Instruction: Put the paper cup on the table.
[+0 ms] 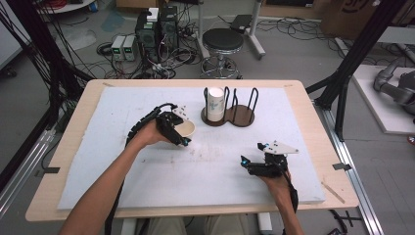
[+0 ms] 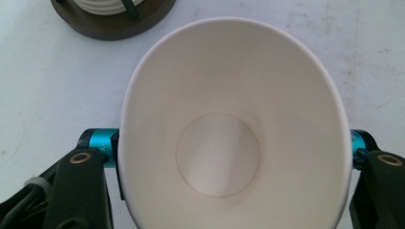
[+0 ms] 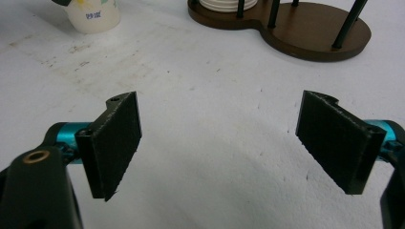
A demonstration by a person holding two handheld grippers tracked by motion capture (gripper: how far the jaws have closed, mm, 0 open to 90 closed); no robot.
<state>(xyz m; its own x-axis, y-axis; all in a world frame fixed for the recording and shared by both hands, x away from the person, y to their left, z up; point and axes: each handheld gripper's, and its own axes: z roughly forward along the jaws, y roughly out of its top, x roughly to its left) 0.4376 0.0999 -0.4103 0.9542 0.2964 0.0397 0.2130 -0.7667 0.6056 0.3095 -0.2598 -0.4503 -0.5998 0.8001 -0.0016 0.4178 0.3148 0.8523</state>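
Left of centre on the white table pad (image 1: 98, 161): left gripper (image 1: 182, 133) clamped on a paper cup (image 1: 186, 128), one jaw on each side of the cup wall, mouth turned toward the gripper's camera. In the left gripper view, paper cup (image 2: 229, 129) squeezed into an oval between the two jaws, its sides pressed against the blue jaw mounts, round bottom plainly seen inside, rim facing the lens. Cup held just left of the wooden cup holder (image 1: 240, 116), not touching it.

On that holder, at the middle of the table toward the far edge: a stack of cups (image 1: 215, 104) upright inside the left set of black posts; right set of posts empty.

Farther right and nearer the person: right gripper (image 1: 254, 155) low over the pad, well apart from holder and cup. In the right gripper view, fingers (image 3: 117, 143) spread wide, nothing between them, bare white pad beneath; cup holder (image 3: 305, 33) beyond at upper right, held cup (image 3: 93, 16) at upper left.
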